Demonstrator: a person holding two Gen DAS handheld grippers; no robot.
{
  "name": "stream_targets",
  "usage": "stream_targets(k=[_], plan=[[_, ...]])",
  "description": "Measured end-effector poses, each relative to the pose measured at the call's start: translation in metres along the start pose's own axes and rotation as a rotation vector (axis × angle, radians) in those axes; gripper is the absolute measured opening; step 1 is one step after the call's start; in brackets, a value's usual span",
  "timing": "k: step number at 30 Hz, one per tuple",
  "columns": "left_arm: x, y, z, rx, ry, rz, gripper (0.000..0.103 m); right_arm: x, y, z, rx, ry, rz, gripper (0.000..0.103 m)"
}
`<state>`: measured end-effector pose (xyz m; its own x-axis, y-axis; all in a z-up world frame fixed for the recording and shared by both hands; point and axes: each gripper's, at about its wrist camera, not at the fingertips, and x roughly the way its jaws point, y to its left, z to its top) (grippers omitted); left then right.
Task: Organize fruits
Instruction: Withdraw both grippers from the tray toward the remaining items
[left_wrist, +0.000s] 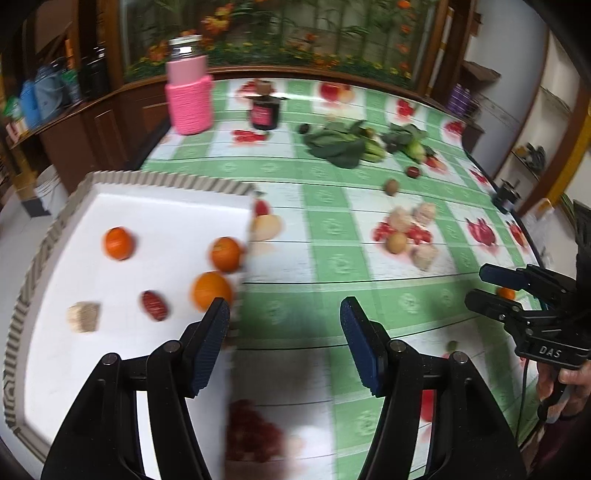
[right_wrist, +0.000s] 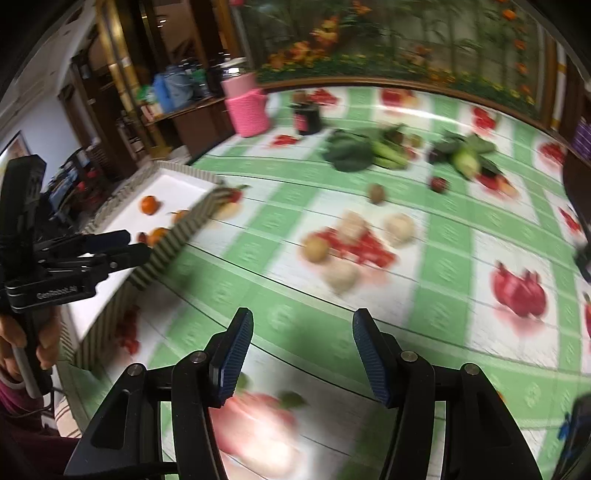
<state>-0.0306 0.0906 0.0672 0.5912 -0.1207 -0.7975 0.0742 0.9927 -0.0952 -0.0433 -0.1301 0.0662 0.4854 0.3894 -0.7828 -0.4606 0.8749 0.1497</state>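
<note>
Left wrist view
left gripper (left_wrist: 285, 314): jaws about half open, nothing between them; lower centre of frame, straddling the right edge of the tray.
tray (left_wrist: 55, 229): white floor, corrugated rim, left half of frame; holds three oranges (left_wrist: 118, 243), a dark red fruit (left_wrist: 154, 305) and a pale lump (left_wrist: 84, 316).
loose cluster (left_wrist: 397, 242): brownish round fruit with pale lumps, right of centre on the tabletop (left_wrist: 288, 280), up and right of the jaws, well apart from them.
far fruits: small brown fruit (left_wrist: 392, 186) and dark red one (left_wrist: 413, 171) above the cluster, near the leafy greens (left_wrist: 340, 142).
right gripper (left_wrist: 487, 286): right edge of frame, jaws parted, a small orange thing showing just behind them; whether held, cannot tell.
writing: "DAS" on the right gripper's body; label on the dark jar (left_wrist: 264, 112) too blurred to read.

Right wrist view
right gripper (right_wrist: 303, 354): jaws about half open, empty; lower centre, over bare tablecloth.
loose cluster (right_wrist: 316, 249): straight up-frame from the jaws, no clear long axis, roundish pieces.
nearer hand, as a judgement: right, since the cluster lies directly ahead of it; left sits by the tray.
left gripper (right_wrist: 138, 245): left edge of frame, at the tray rim (right_wrist: 177, 240).
writing: "GenRobot.AI", barely legible, on the left gripper's body.
</note>
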Motion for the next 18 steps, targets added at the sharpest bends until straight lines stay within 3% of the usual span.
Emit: stream_targets(k=[9,18], plan=[[0.017,-0.046,0.006,0.054,0.031,-0.054,0.061,0.001,-0.029,-0.004,0.032,-0.002,-0.023,0.059],[0.031,-0.051,0.009,0.054,0.064,-0.057,0.061,0.051,-0.017,0.018,-0.052,0.039,-0.027,0.056]])
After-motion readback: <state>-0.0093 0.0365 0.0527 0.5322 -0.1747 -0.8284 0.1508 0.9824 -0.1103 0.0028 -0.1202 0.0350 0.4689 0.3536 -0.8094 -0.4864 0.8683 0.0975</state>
